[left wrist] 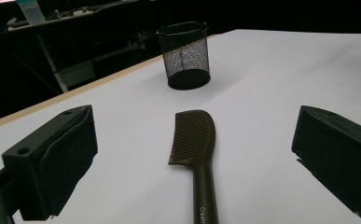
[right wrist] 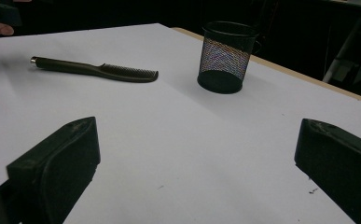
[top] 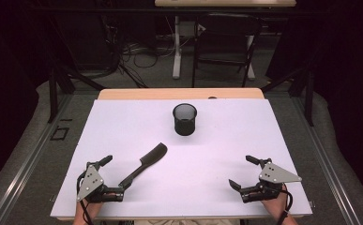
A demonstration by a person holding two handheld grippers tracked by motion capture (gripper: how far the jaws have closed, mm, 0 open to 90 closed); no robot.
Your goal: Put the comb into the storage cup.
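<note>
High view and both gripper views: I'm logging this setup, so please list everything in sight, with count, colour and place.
comb: one, black, lying flat left of centre, handle end between the left jaws, untouched
mesh cup: one, black, upright at the far middle
table: one, white top, wooden far edge
chair: one, dark, beyond the table
left gripper: one, black, near left, jaws open
right gripper: one, black, near right, jaws open, nothing between them

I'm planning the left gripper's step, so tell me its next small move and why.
Probably ease the left gripper forward and close it on the comb. Its jaws stand open on either side of the comb's handle, which lies flat on the white table and is not yet gripped. The mesh cup stands upright farther back, and the right gripper waits open.
</note>
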